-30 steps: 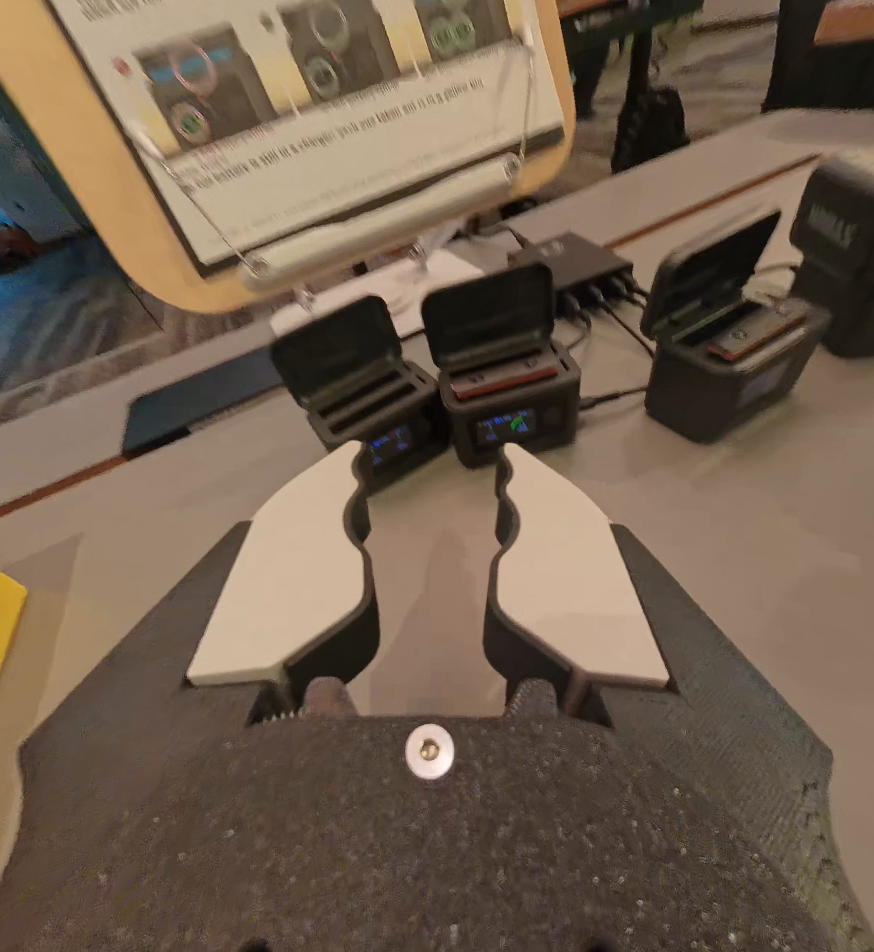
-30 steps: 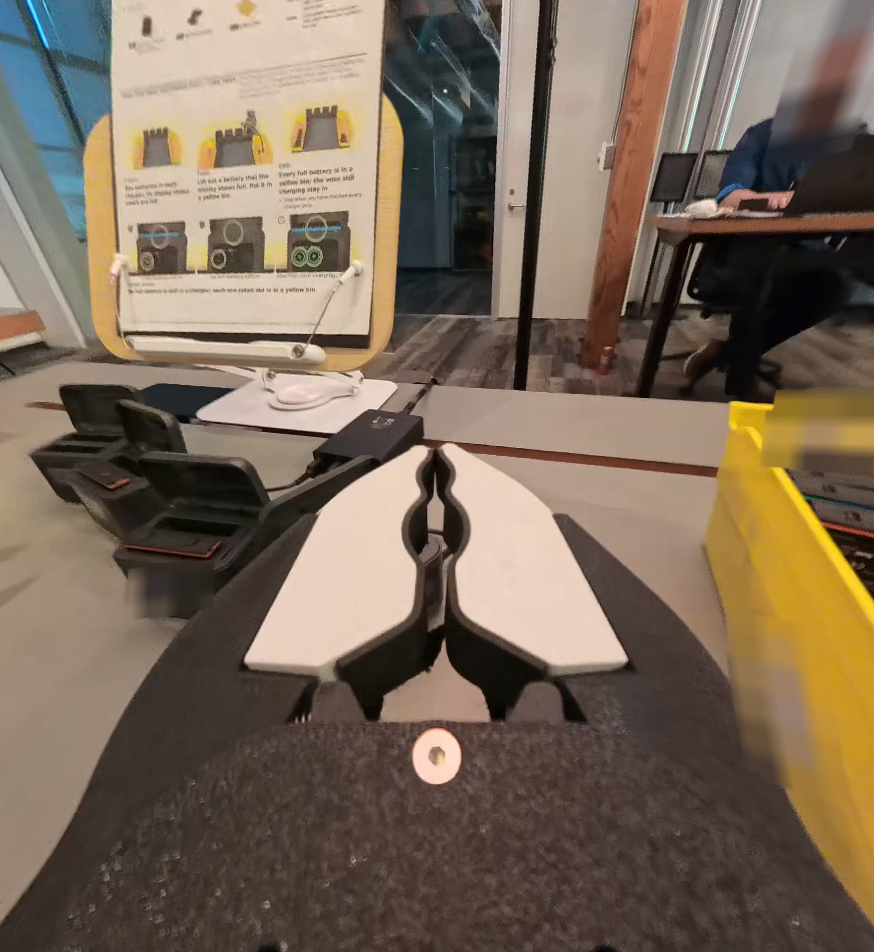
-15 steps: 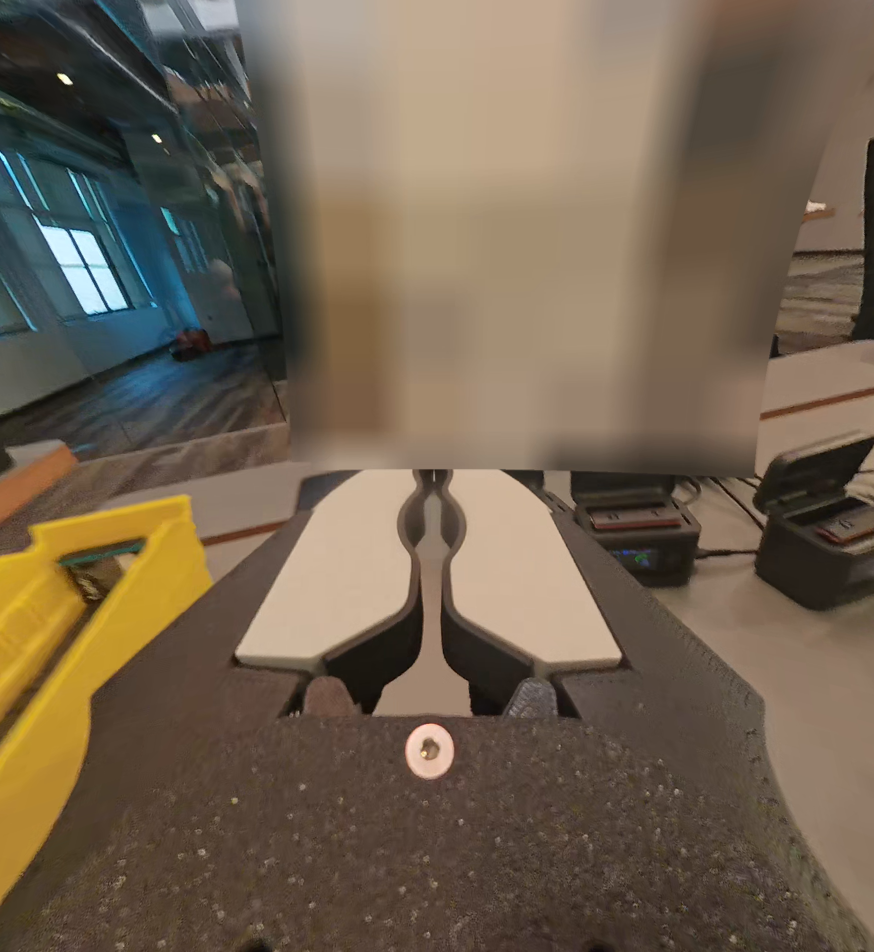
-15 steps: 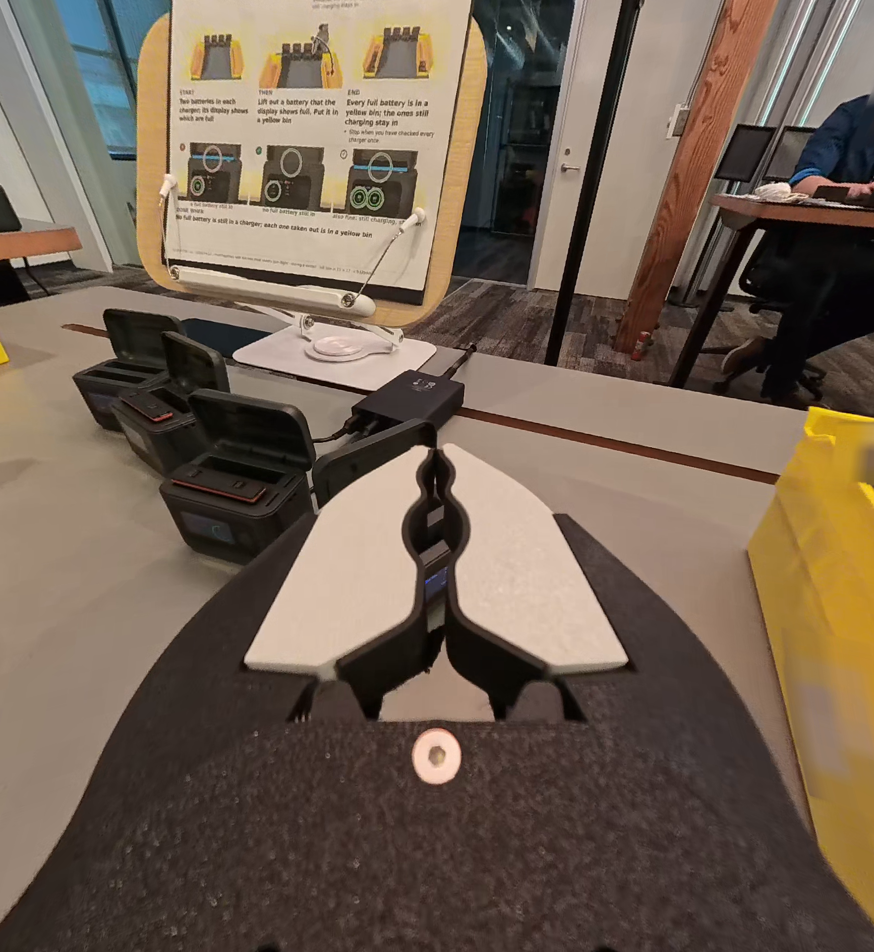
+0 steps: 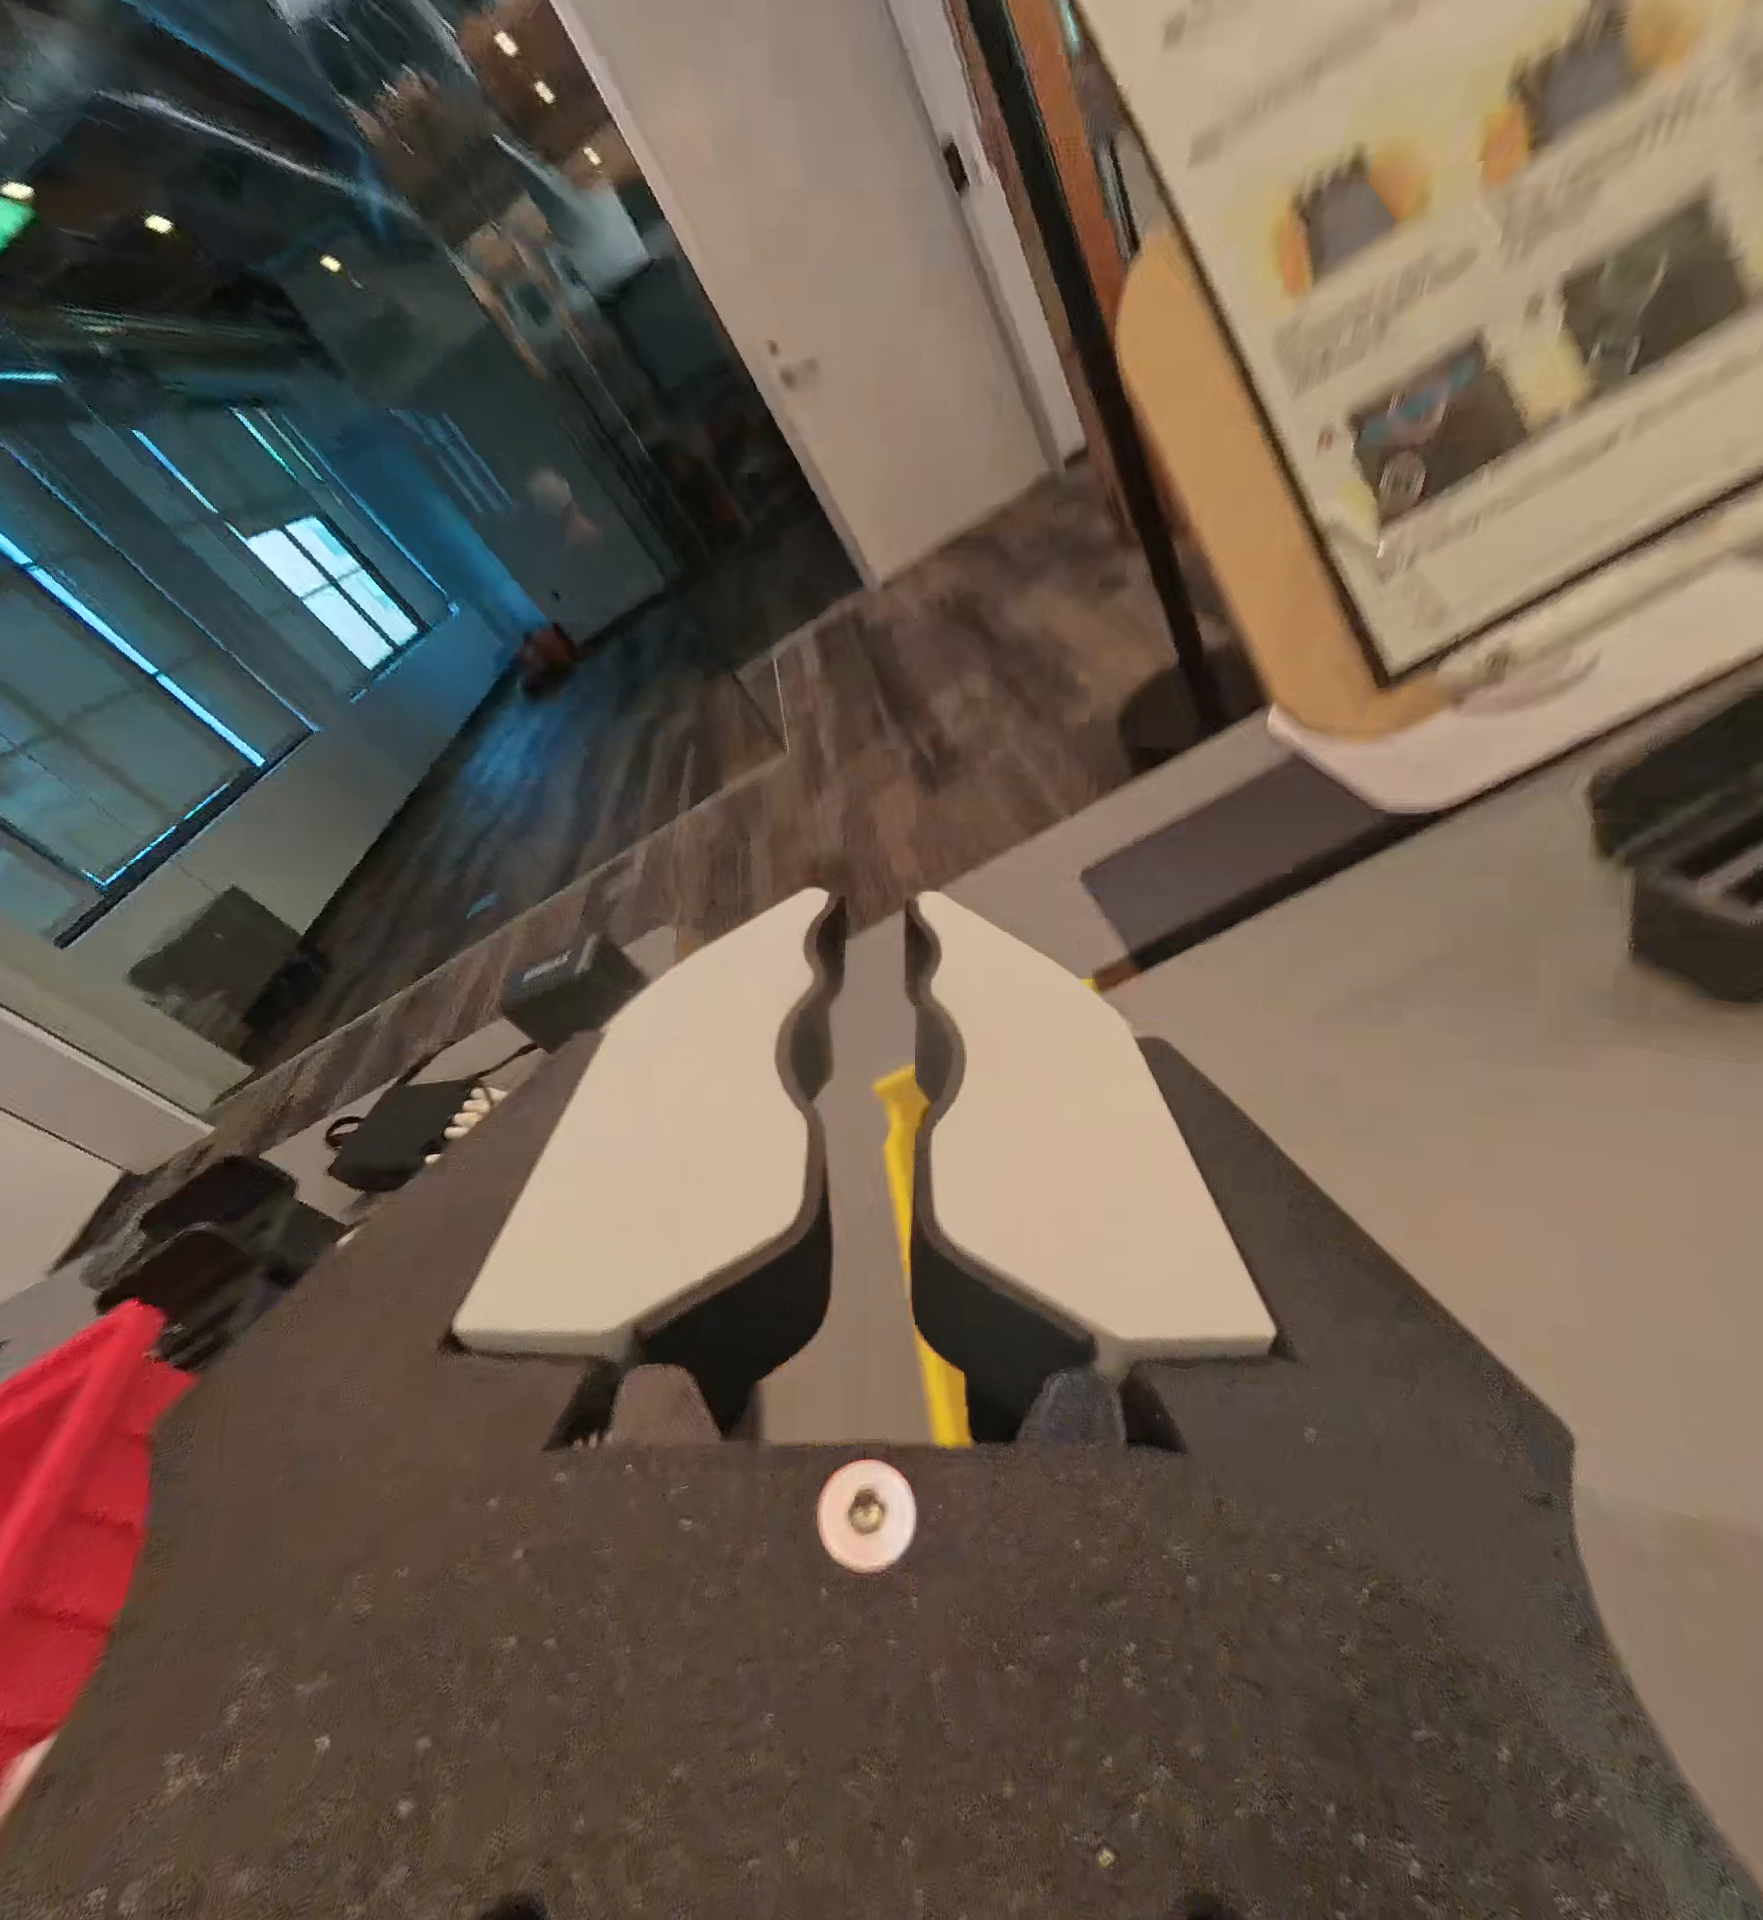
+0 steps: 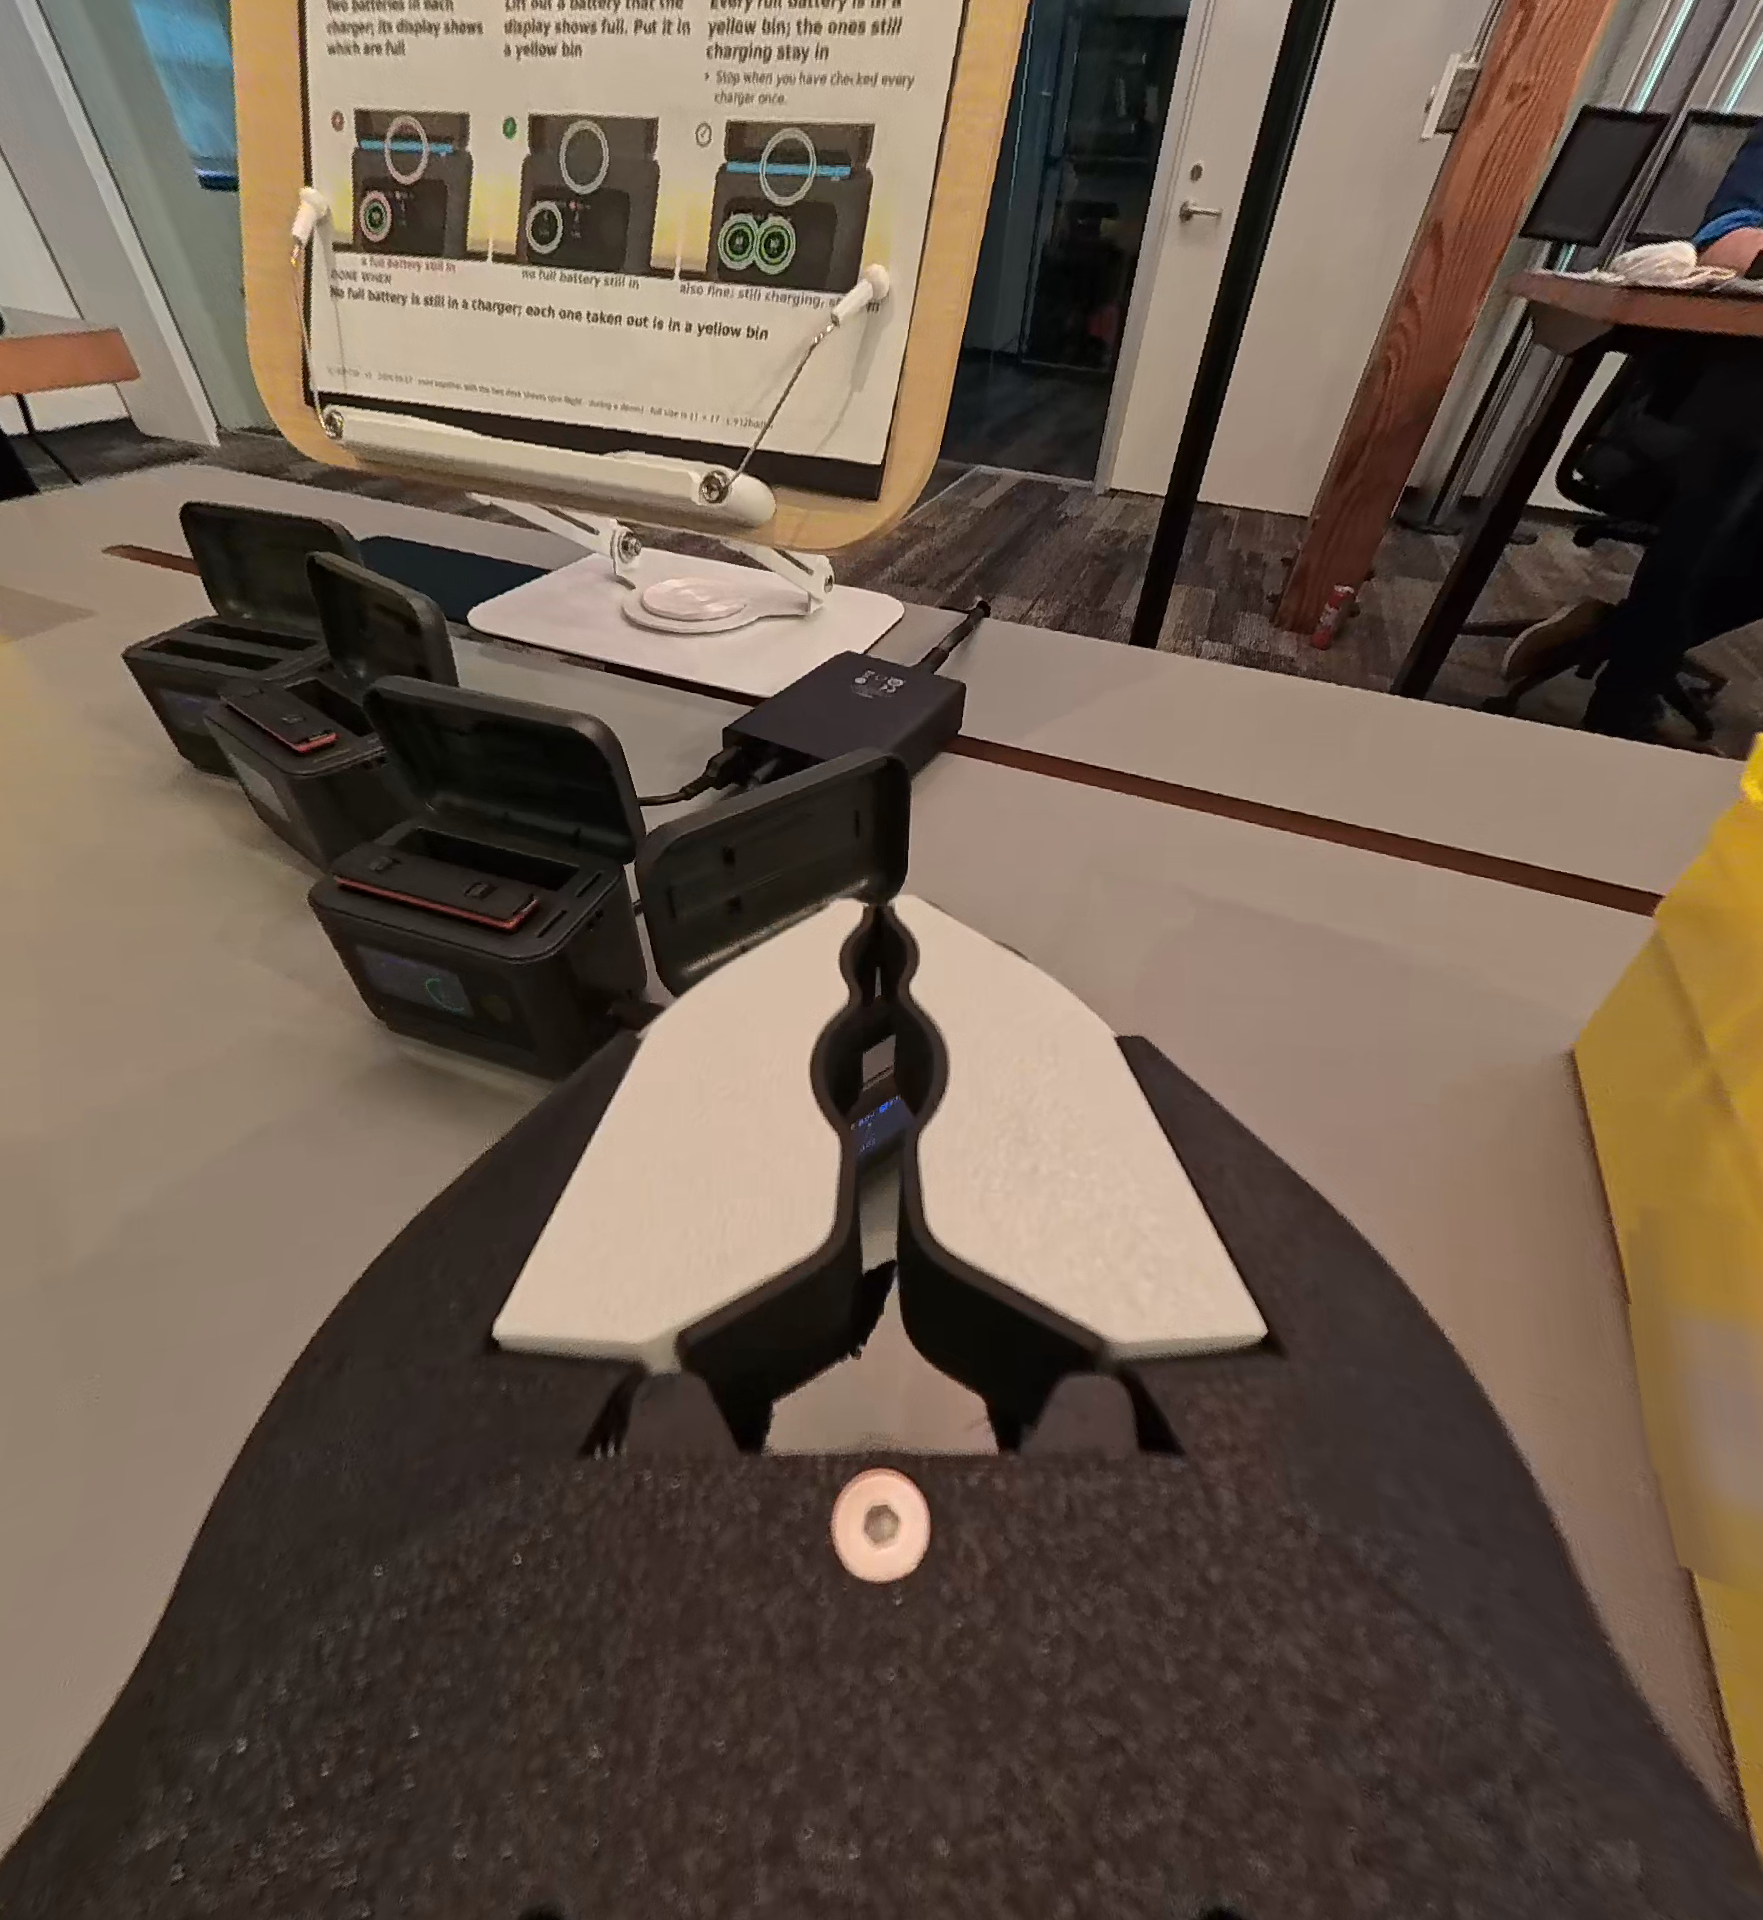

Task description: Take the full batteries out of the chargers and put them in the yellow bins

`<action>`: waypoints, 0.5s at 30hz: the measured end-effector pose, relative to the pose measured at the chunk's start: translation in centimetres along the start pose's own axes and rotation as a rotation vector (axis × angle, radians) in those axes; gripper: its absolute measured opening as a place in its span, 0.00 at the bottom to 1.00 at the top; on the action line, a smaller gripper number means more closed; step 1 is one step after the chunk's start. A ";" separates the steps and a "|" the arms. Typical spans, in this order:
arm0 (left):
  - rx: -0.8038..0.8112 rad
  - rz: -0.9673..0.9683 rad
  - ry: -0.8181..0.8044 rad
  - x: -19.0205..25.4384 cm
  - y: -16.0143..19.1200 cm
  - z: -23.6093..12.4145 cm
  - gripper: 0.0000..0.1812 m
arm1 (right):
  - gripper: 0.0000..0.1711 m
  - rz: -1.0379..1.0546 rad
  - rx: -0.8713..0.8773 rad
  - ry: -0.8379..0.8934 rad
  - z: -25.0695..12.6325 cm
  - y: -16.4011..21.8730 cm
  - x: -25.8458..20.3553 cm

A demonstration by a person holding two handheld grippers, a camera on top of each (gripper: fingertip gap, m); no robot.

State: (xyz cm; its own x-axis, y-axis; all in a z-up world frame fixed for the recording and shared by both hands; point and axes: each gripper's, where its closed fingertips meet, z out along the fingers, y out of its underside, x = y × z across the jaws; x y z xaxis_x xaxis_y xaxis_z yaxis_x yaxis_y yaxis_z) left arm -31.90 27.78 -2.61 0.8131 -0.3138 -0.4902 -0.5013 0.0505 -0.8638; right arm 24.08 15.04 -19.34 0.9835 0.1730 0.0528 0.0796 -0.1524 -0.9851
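Motion blur fills the left wrist view: a second ago the left gripper [image 5: 872, 914] faced the chargers with its fingers wide apart, and now it has swung away to the left and rolled over. Its fingers are drawn in to a narrow slit and seem to hold nothing, though the blur makes this less than sure. Through the slit shows a yellow strip [image 5: 903, 1143], probably the edge of a yellow bin. The right gripper [image 6: 877, 912] has come closer to the row of chargers. Its tips are pressed together and empty, above the nearest charger [image 6: 783, 862], whose lit screen [image 6: 877, 1127] shows through the gap lower down. Batteries are not finished: one red-edged battery [image 6: 430, 899] sits in the next charger [image 6: 482, 997] and another battery [image 6: 285, 722] in the one behind, while the farthest charger [image 6: 202, 665] has empty slots. I judge that no battery is being carried now, so a new pick must follow. The grey table [image 6: 129, 1091] is smooth and carries a black power hub [image 6: 846, 707], an instruction board [image 6: 596, 208] on a white stand, and a yellow bin [image 6: 1739, 1247] at the right. Behind are a dark wood-pattern floor [image 6: 1064, 540], glass walls and a person at a desk [image 6: 1687, 312].
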 end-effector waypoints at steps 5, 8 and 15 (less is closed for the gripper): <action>-0.178 0.284 0.160 0.5 3.6 2.9 0.11 | 0.00 0.014 -0.038 -0.017 0.4 0.8 -0.3; -0.308 0.409 0.246 1.6 6.8 4.8 0.16 | 0.00 0.014 -0.054 -0.024 0.6 1.1 -0.4; -0.515 0.690 0.402 4.6 12.9 8.2 0.21 | 0.00 0.024 -0.085 -0.029 0.8 1.8 -0.5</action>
State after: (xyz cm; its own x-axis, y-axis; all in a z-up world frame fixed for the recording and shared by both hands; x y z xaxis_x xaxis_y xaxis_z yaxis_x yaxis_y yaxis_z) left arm -32.21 34.78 -16.97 0.1745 -0.6783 -0.7138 -0.9798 -0.0475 -0.1944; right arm 23.64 15.48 -21.26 0.9803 0.1962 0.0229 0.0704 -0.2385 -0.9686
